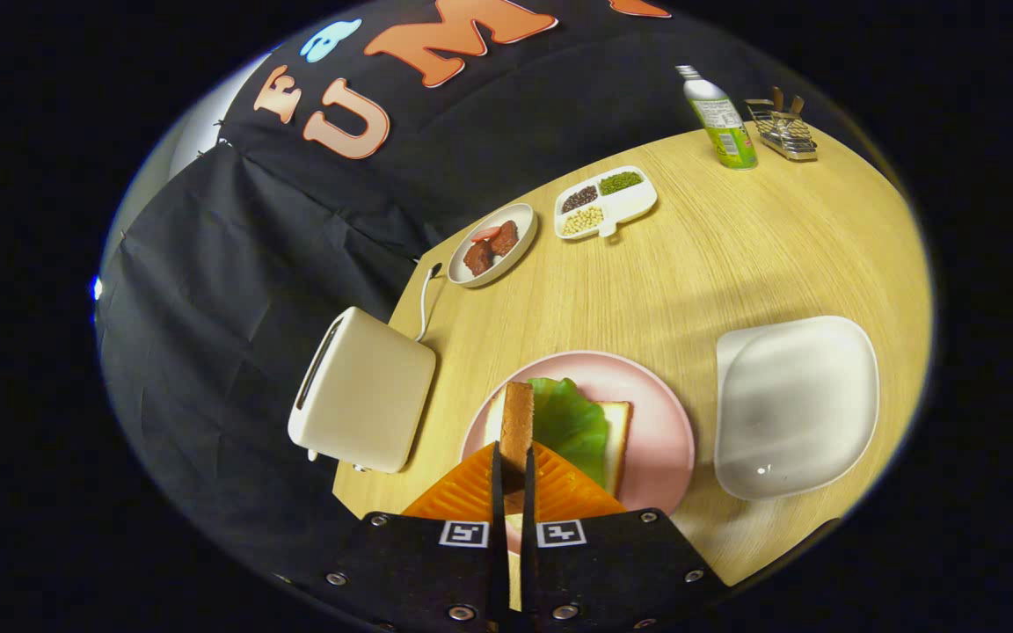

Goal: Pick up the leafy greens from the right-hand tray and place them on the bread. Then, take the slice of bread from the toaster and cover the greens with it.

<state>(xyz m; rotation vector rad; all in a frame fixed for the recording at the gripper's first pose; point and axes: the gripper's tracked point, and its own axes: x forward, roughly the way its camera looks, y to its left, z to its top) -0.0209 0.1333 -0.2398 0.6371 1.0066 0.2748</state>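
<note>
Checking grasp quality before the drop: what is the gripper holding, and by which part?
The gripper is shut on the bread slice, pinched edge-on at its near end, above the leafy greens.

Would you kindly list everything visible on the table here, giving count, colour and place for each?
table: one, light wood, under everything
toaster: one, cream, left of pink plate
pink plate: one, just ahead of fingers
bread on plate: one, pale, under greens
leafy greens: one, green, on that bread
held bread slice: one, brown-edged, on edge between fingers
white tray: one, right of plate
meat dish: one, white, far
divided dish: one, white, far
bottle: one, green-labelled, far
wire rack: one, metal, beside bottle
gripper: one, shut on bread slice
</note>
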